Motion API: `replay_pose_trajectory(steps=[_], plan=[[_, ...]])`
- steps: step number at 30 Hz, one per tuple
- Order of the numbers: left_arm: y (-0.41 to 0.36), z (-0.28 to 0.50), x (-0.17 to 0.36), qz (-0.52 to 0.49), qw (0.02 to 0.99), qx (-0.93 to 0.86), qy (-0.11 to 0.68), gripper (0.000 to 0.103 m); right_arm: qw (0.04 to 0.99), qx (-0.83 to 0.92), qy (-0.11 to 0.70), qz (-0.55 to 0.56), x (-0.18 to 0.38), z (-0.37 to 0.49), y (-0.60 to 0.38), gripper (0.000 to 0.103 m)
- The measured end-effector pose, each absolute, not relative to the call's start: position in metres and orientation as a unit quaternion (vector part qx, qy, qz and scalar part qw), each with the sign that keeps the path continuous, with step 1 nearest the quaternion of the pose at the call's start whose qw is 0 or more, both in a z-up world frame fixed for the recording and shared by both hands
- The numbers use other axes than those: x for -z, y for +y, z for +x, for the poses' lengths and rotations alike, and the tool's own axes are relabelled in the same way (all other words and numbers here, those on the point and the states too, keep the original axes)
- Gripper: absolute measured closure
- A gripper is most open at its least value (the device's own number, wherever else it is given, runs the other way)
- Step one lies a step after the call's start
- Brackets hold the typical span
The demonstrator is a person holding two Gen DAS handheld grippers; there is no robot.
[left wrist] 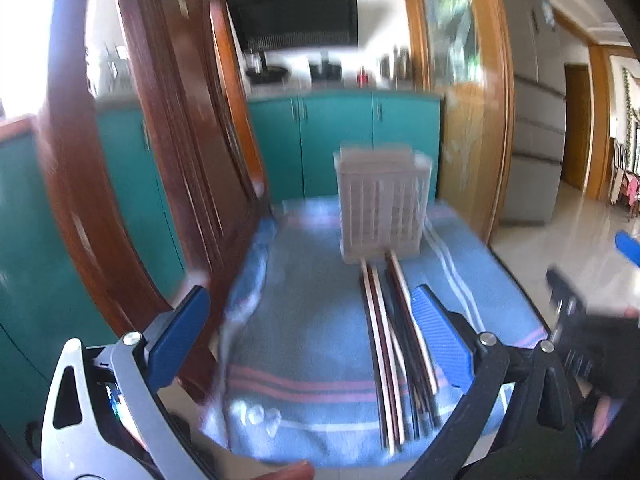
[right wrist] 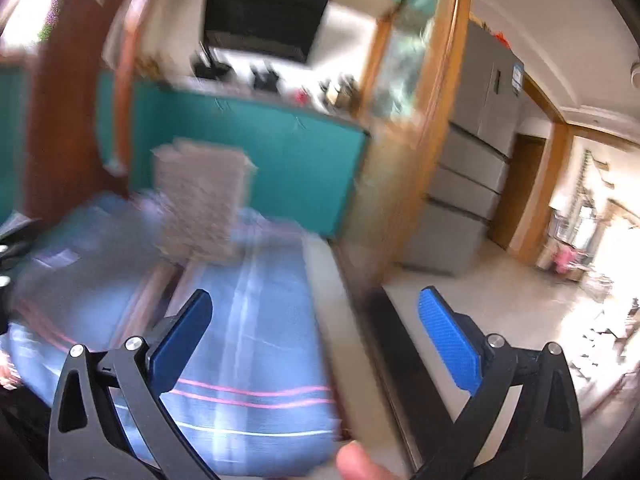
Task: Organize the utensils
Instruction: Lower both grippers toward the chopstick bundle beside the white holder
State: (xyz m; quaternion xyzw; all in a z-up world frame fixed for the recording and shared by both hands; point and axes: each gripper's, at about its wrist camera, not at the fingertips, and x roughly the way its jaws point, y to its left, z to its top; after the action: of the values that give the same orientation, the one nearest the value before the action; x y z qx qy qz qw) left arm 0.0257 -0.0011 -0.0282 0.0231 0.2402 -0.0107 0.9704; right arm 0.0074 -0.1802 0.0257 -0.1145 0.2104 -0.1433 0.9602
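A bundle of dark and reddish chopsticks (left wrist: 390,336) lies on a blue striped towel (left wrist: 304,320), pointing at a white slotted utensil holder (left wrist: 382,204) that stands upright at the towel's far end. My left gripper (left wrist: 312,300) is open and empty above the towel, its right finger beside the chopsticks. My right gripper (right wrist: 316,304) is open and empty over the towel's (right wrist: 248,344) right edge. The holder (right wrist: 200,204) and chopsticks (right wrist: 148,300) are blurred in the right wrist view, to the left of that gripper.
A dark wooden door frame (left wrist: 132,200) rises close on the left. Teal cabinets (left wrist: 340,140) stand behind the table. The table's right edge (right wrist: 340,340) drops to a tiled floor (right wrist: 520,300), with a grey refrigerator (right wrist: 468,184) beyond. The right gripper's arm (left wrist: 592,340) shows at right.
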Motion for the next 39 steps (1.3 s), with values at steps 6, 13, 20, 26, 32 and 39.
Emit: replay_pose_trajectory(steps=[6,13,20,26,32,39], plan=[[-0.003,0.067,0.07,-0.077,0.893,0.167,0.41,0.056,0.945,0.077,0.304,-0.097,-0.046,0.056,-0.201,0.03],[-0.034,0.14,0.061,-0.005,0.856,0.155,0.493,0.06,0.911,-0.037,0.41,-0.006,-0.042,0.165,-0.197,0.051],[-0.015,0.205,0.101,-0.049,0.8,0.171,0.573,0.061,0.879,-0.057,0.471,0.048,0.012,0.246,-0.188,0.051],[-0.006,0.214,0.114,-0.08,0.793,0.178,0.577,0.066,0.863,-0.059,0.492,0.101,0.028,0.261,-0.199,0.051],[0.012,0.214,0.107,-0.062,0.813,0.105,0.57,0.085,0.853,-0.079,0.511,0.068,0.036,0.264,-0.168,0.051],[-0.006,0.185,0.087,-0.027,0.824,0.1,0.557,0.055,0.845,-0.063,0.53,0.037,0.06,0.28,-0.145,0.051]])
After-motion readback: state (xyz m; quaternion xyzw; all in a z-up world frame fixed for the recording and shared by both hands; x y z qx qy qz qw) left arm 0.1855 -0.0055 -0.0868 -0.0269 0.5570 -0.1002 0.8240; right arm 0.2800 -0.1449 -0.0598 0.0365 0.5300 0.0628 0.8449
